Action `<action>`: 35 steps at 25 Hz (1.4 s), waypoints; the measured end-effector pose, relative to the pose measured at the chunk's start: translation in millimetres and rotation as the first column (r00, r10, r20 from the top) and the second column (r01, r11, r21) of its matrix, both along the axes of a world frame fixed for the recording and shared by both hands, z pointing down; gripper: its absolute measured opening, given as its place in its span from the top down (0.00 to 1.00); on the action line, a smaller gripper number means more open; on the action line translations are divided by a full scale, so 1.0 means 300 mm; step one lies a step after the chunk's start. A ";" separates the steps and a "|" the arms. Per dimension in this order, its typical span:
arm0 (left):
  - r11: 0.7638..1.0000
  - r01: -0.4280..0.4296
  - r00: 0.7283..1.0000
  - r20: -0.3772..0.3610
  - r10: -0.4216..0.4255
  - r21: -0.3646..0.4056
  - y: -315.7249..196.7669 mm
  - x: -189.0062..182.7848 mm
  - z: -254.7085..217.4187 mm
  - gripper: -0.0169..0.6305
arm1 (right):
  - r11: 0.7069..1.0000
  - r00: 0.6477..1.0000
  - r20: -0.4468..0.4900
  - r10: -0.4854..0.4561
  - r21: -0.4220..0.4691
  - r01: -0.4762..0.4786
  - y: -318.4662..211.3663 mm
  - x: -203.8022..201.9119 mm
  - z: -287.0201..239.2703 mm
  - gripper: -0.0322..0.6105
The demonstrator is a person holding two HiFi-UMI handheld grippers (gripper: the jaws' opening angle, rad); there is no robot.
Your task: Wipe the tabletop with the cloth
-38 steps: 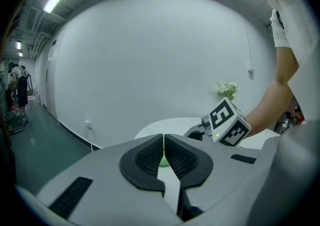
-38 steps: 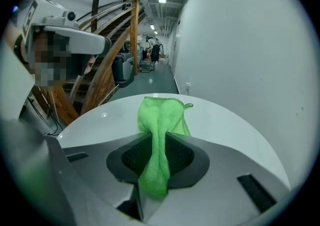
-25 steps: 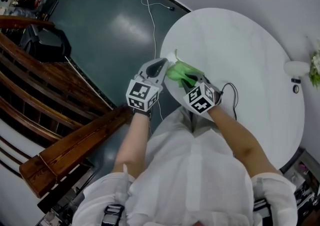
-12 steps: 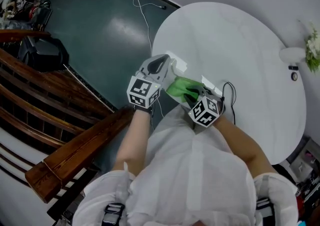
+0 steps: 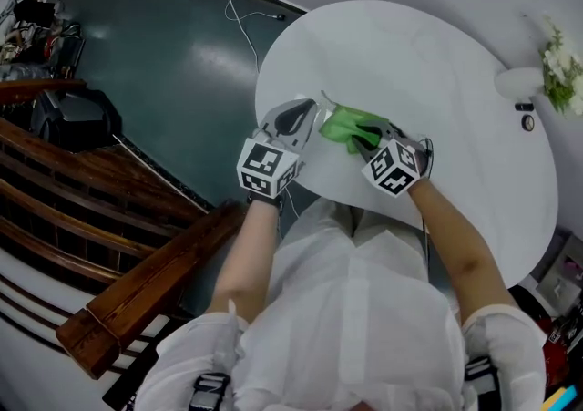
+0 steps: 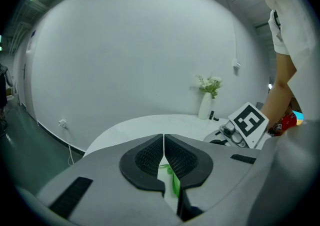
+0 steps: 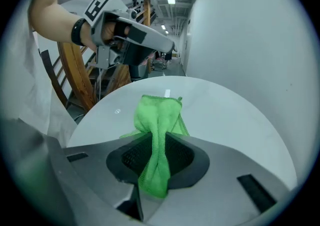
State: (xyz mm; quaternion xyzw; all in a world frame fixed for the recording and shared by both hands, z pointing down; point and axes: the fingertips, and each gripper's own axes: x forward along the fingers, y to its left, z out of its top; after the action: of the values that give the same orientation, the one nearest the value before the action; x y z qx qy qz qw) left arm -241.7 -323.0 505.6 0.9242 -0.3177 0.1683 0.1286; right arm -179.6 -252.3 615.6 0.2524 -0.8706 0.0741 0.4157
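A green cloth (image 5: pixel 348 125) (image 7: pixel 156 135) is pinched in my right gripper (image 5: pixel 368 139) (image 7: pixel 156 162), bunched between the jaws, its free end spread on the round white tabletop (image 5: pixel 428 81) (image 7: pixel 220 115) near the near-left rim. My left gripper (image 5: pixel 296 122) (image 6: pixel 163 162) is shut with nothing in it, hovering at the table's left edge just beside the cloth. A sliver of green cloth (image 6: pixel 175 182) shows below its closed jaws in the left gripper view.
A white vase with flowers (image 5: pixel 547 72) (image 6: pixel 207 100) stands at the table's far right. A thin black cable (image 5: pixel 417 163) lies by my right gripper. A dark floor (image 5: pixel 173 63) and wooden stair railing (image 5: pixel 137 263) lie left of the table.
My right gripper has dragged the cloth away from the near edge, further onto the table. The left gripper stayed beside it, shut.
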 end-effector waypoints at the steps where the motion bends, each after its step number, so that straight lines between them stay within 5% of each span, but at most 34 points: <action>1: 1.000 -0.004 1.000 -0.001 0.004 0.000 -0.002 0.018 -0.001 0.94 | 1.000 1.000 -0.002 0.008 0.007 -0.008 -0.033 0.025 -0.003 0.84; 16: 1.000 -0.028 1.000 -0.011 0.028 -0.008 -0.102 0.254 0.024 0.94 | 0.977 0.980 -0.028 0.199 0.078 -0.196 -0.508 0.397 -0.031 0.84; 25: 0.999 -0.048 0.999 -0.012 0.048 -0.022 -0.129 0.370 0.040 0.94 | 0.899 0.901 0.003 0.434 0.068 -0.433 -0.652 0.667 -0.037 0.84; 35: 0.998 -0.059 0.998 0.001 0.059 -0.026 -0.101 0.418 0.044 0.94 | 0.791 0.792 -0.009 0.610 0.072 -0.608 -0.588 0.965 -0.030 0.84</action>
State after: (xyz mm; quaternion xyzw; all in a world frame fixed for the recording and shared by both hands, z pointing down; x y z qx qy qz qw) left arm -116.3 -353.3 518.9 0.9313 -0.2881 0.1770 0.1355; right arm 110.0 -428.6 606.7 0.5338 -0.7382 0.1715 0.3751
